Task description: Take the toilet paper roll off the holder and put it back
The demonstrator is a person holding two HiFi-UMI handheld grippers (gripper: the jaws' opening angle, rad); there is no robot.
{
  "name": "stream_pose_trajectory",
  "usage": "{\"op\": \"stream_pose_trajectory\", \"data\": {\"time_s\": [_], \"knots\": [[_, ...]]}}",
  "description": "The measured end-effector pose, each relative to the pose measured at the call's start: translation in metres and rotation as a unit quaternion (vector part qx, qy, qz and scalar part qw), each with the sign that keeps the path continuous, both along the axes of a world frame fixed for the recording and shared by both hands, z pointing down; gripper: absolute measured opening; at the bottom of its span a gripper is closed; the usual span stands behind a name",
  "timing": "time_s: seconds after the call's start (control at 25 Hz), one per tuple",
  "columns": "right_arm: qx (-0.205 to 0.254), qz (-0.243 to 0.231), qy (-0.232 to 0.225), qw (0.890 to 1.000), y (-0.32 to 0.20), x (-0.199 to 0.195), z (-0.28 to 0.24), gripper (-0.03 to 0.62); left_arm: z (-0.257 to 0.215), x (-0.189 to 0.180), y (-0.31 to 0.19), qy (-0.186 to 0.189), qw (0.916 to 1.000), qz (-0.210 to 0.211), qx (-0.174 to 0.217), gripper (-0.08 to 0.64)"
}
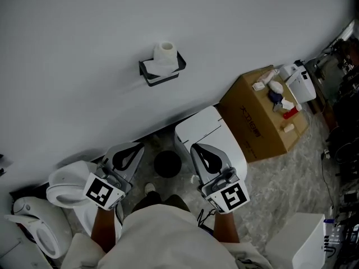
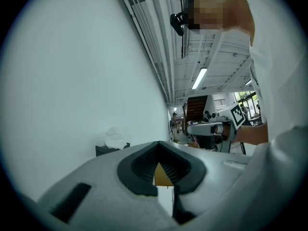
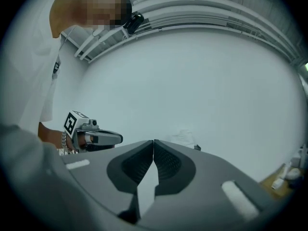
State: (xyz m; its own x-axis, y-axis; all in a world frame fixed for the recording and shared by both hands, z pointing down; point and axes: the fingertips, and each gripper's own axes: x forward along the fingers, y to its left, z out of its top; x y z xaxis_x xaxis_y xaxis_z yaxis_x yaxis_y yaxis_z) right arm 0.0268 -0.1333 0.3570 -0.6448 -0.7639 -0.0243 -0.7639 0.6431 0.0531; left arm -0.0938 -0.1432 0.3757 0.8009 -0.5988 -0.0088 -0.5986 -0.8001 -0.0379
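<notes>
High on the wall, head view: the white toilet paper roll (image 1: 165, 53) stands upright on the black metal wall holder (image 1: 162, 72), which is fixed to the pale grey wall (image 1: 84, 43). It is well apart from both tools, so the lift-off looks not yet begun.
Low in the head view: the left hand-held gripper (image 1: 128, 153) and the right hand-held gripper (image 1: 208, 154) sit close to the person's body. Both point up toward the wall, and neither carries anything.
Right of the holder, head view: a brown cardboard box (image 1: 263, 119) with small items on top stands below and aside. It is probably clear of a straight reach.
Left gripper view, jaws: the tips meet and only background shows through the slot behind them, so this gripper is closed and empty.
Left gripper view, target: the roll (image 2: 115, 137) on its holder (image 2: 103, 150) lies left of the jaw line, so this gripper would need to swing left to centre it.
Right gripper view, jaws: the tips are pressed together with nothing between them.
Right gripper view, target: the roll (image 3: 183, 137) sits just right of the jaw line and is nearly centred, so this gripper seems the better placed.
Doing it well: spread the jaws wide before closing in. Straddle the soft body of the roll and squeeze lightly so the paper does not crush or unwind.
Lift path: whether a peg runs through the core cannot be told. A slow, straight lift upward is the safest guess.
</notes>
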Motion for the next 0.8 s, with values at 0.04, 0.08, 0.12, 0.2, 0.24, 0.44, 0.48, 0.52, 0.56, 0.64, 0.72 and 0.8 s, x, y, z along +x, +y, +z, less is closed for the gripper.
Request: {"op": "stream_pose_trajectory", "data": {"time_s": [0.04,0.08,0.12,0.2,0.24,0.44,0.48,0.52,0.56,0.64,0.72,0.8], "knots": [[-0.001,-0.001,0.0,1.0,-0.007,0.002,0.0,0.008,0.0,0.002,-0.006,-0.001,1.0,0.0,-0.001,0.002],[-0.002,-0.002,0.001,1.0,-0.013,0.004,0.0,0.008,0.0,0.004,-0.012,-0.002,1.0,0.0,-0.003,0.002],[-0.002,-0.004,0.002,1.0,-0.019,0.007,0.0,0.008,0.0,0.007,-0.017,-0.005,1.0,-0.002,-0.004,0.002],[0.001,-0.01,0.003,1.0,-0.032,0.013,-0.002,0.008,-0.002,0.014,-0.027,-0.007,0.9999,-0.008,-0.002,0.002],[0.002,-0.013,0.003,1.0,-0.037,0.015,-0.004,0.008,-0.004,0.017,-0.031,-0.005,0.9999,-0.011,-0.001,0.002],[0.016,-0.026,-0.005,1.0,-0.056,0.022,-0.015,0.008,-0.005,0.029,-0.043,-0.001,0.9998,-0.017,-0.004,0.002],[0.018,-0.028,-0.011,0.999,-0.059,0.022,-0.017,0.008,-0.005,0.029,-0.046,0.001,0.9998,-0.019,-0.005,0.002],[0.019,-0.029,-0.017,0.999,-0.061,0.022,-0.018,0.021,-0.004,0.028,-0.049,0.002,0.9997,-0.022,-0.007,0.002],[0.02,-0.029,-0.021,0.999,-0.064,0.023,-0.018,0.061,-0.002,0.028,-0.051,0.003,0.9997,-0.024,-0.009,0.002],[0.021,-0.028,-0.02,0.999,-0.075,0.024,-0.018,0.187,0.003,0.028,-0.055,0.003,0.9996,-0.025,-0.014,0.002],[0.027,-0.028,-0.013,0.999,-0.095,0.022,-0.02,0.261,0.009,0.029,-0.06,0.003,0.9995,-0.024,-0.021,0.002],[0.032,-0.029,-0.006,0.999,-0.124,0.017,-0.022,0.278,0.015,0.029,-0.064,0.004,0.9993,-0.024,-0.028,0.002]]}}
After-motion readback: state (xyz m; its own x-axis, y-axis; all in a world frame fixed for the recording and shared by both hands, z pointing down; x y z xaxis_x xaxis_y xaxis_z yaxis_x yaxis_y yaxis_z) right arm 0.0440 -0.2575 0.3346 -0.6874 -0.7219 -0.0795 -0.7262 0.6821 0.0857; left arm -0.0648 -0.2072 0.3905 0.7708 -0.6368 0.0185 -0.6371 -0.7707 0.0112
